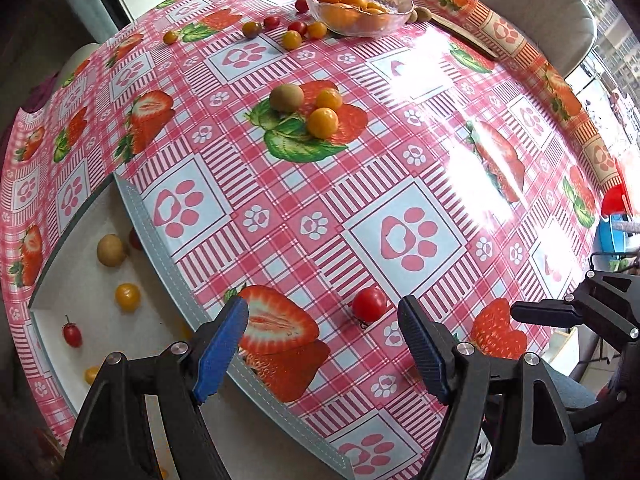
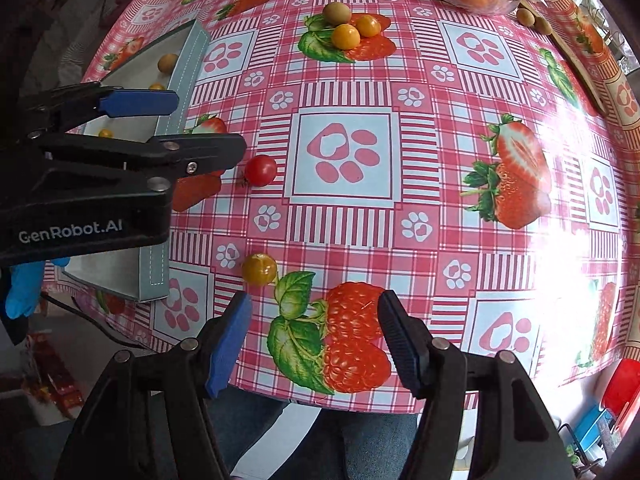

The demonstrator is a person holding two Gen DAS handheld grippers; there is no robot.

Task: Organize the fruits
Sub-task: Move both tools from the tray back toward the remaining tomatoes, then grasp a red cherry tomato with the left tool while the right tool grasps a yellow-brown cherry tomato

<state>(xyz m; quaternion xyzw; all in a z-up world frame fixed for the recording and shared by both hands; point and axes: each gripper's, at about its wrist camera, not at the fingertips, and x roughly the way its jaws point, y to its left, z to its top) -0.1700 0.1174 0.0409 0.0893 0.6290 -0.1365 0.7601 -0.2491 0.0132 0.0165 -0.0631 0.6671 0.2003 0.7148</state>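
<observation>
Over on the left, the grey box [image 1: 168, 252] already holds a few small fruits, so this looks mid-sort, with the left hand-held gripper [image 1: 324, 344] gaping wide and empty right behind the red cherry tomato [image 1: 369, 304] on the tabletop [image 1: 360, 184]. The tomato's basically round, no real long axis, its stem end apparently down toward the gripper, so any approach angle probably works: just ease forward and close. The right hand-held gripper [image 2: 316, 340] is also wide open with nothing in it, and the yellow cherry tomato [image 2: 259, 269] sits just ahead-left of it.

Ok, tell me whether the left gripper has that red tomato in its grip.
No. The left gripper is open, and the red tomato sits on the tablecloth just ahead of its fingers, untouched.
</observation>
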